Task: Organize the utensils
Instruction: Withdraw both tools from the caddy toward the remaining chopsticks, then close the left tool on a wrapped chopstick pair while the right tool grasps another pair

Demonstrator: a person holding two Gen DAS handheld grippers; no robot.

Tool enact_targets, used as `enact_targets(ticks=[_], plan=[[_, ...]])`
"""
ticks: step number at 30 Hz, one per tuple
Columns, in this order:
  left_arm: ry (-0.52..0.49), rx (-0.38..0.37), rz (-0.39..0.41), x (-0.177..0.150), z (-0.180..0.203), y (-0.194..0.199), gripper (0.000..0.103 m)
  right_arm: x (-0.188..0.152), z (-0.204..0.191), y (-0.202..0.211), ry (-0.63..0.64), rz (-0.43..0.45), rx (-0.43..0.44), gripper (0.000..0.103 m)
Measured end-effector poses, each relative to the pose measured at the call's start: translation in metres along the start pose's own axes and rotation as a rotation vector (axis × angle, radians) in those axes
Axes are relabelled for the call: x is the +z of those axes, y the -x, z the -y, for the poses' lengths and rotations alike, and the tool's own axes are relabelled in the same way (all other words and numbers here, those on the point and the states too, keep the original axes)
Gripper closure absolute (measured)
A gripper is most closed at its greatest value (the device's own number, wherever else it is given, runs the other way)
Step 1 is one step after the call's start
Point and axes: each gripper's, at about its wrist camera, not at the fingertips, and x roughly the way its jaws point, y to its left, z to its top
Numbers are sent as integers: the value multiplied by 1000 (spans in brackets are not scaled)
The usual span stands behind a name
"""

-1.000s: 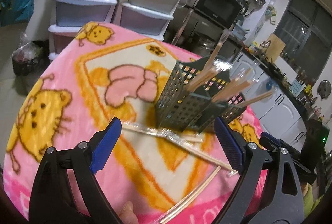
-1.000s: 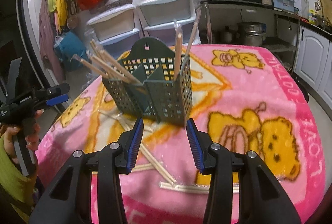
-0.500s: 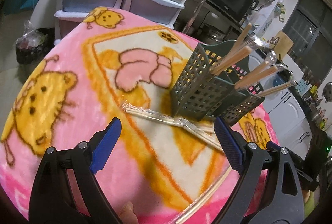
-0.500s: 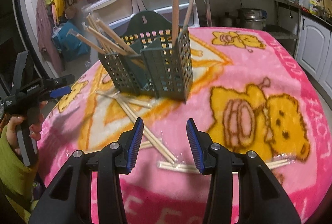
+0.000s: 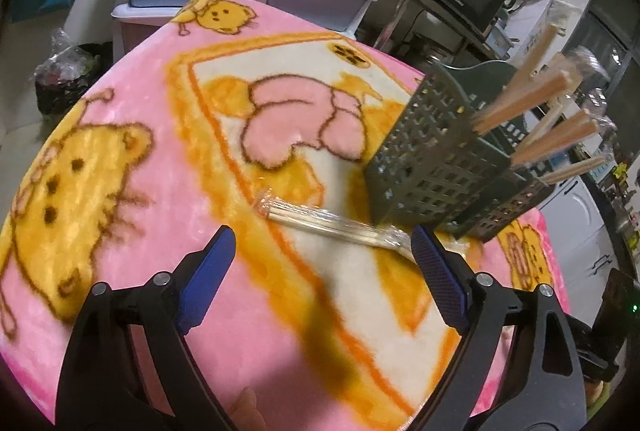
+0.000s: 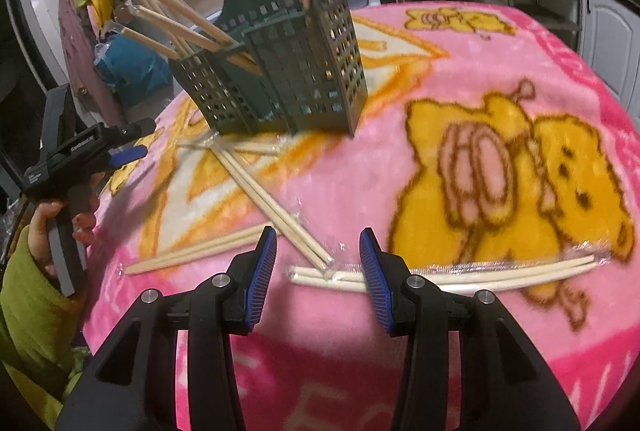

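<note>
Across the round table, a pink cartoon blanket [image 6: 500,79] covers the whole top, likely as a soft bed that stops the thin sticks rolling off. Toward its middle stands the green perforated utensil caddy [image 6: 288,79], upright, with several wrapped chopstick pairs [image 5: 532,99] leaning out of its compartments; those appear to be the ones sorted so far. Loose wrapped pairs lie flat on the blanket beside the caddy, so the job looks partly done.

Low over the near edge, the right gripper [image 6: 318,267] has its jaws partly apart and empty, pointing down at the spot where a diagonal pair [image 6: 272,199] touches the end of a crosswise pair [image 6: 460,273], probably lining up a pick. At the far side, the left gripper [image 5: 322,263] has its jaws wide apart and empty, framing another wrapped pair [image 5: 332,223] just beside the caddy's base, a width that suits straddling it lengthwise.

Compared with a second ago, both grippers sit lower and closer to the blanket: the caddy now looms larger and higher in each view, and the loose pairs lie nearer the fingertips. The jaw gaps look unchanged.
</note>
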Motion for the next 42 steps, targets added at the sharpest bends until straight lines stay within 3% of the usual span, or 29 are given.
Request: enact_targets(ticks=[4,8,19,32,42], plan=[[3,5,-19,4,-5,-12,26,-3,5,-5,-18,-14,15,62],[14,12,-40,6,-11,-25,39,-3,7,-7,-19,-16,28,63],[59,-1,-58,13,-21,-40,49,-1,10,-6,-22,-20,57,95],[48,40,-58,19,-26,-46,95,19,-3,24,22,78,73,99],[12,-11,2,20,-8,-18,101,43,-32,37,115,132,87,100]])
